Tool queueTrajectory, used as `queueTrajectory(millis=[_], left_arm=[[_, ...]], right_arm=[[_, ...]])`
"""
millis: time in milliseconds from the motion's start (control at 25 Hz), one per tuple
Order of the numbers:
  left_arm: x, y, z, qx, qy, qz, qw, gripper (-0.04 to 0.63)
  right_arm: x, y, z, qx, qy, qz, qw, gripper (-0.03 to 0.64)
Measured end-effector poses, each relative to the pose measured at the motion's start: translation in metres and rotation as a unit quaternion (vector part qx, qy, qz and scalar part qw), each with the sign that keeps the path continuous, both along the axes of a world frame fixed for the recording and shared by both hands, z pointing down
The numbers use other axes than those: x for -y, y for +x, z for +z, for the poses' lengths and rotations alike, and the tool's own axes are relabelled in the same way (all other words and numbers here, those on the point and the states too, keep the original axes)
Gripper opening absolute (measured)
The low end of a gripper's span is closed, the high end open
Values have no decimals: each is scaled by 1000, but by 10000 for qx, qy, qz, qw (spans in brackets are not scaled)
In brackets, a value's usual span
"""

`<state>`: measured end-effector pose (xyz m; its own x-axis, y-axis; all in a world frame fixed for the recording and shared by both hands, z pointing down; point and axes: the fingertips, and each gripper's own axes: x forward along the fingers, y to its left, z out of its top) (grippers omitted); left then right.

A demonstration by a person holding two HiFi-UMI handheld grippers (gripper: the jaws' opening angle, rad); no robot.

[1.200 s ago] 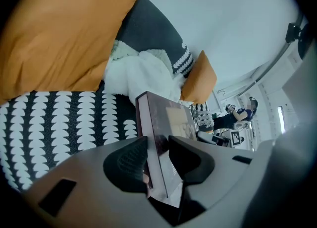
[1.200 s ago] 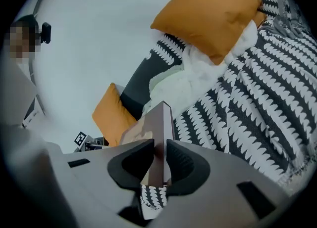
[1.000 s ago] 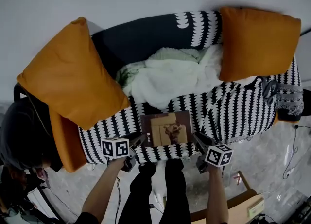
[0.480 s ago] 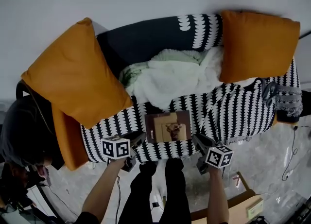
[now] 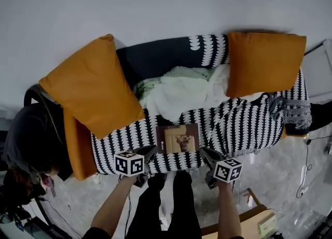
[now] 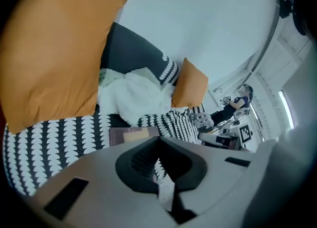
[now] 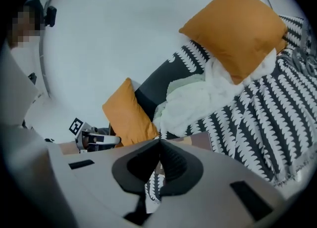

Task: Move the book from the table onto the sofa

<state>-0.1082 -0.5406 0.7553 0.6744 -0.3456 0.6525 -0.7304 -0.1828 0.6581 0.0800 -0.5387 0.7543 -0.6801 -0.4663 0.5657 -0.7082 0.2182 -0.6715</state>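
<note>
The book (image 5: pixel 179 138) lies flat on the sofa (image 5: pixel 244 124) seat, near its front edge, so the move looks finished. The left hand-held gripper (image 5: pixel 150 152) and right hand-held gripper (image 5: pixel 204 153) have just closed, jaws pressed together on nothing, both clear of the book

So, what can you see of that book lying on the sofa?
The book is thin and squarish, its dark brown cover bearing a tan panel and a small picture too blurred to read. It lies closed and flat, face up, near the front edge of the sofa seat, on its black-and-white patterned cover, short of the white blanket. Nothing else touches it.
</note>
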Motion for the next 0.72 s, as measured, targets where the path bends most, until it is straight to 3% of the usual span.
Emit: queueTrajectory(millis=[200,360,560,720], left_arm=[[-3,6,-44,41,358,73,9993,14],[-2,17,-93,150,882,176,9958,14],[-5,36,-176,189,1674,148,9856,14],[-9,45,-242,235,2310,142,9726,14]], right_arm=[[-4,-5,-38,-15,213,-7,9998,23],[-4,-16,-84,16,574,64,9983,23],[-11,-28,-164,62,1258,80,9920,23],[-15,-36,-229,11,1872,102,9823,23]])
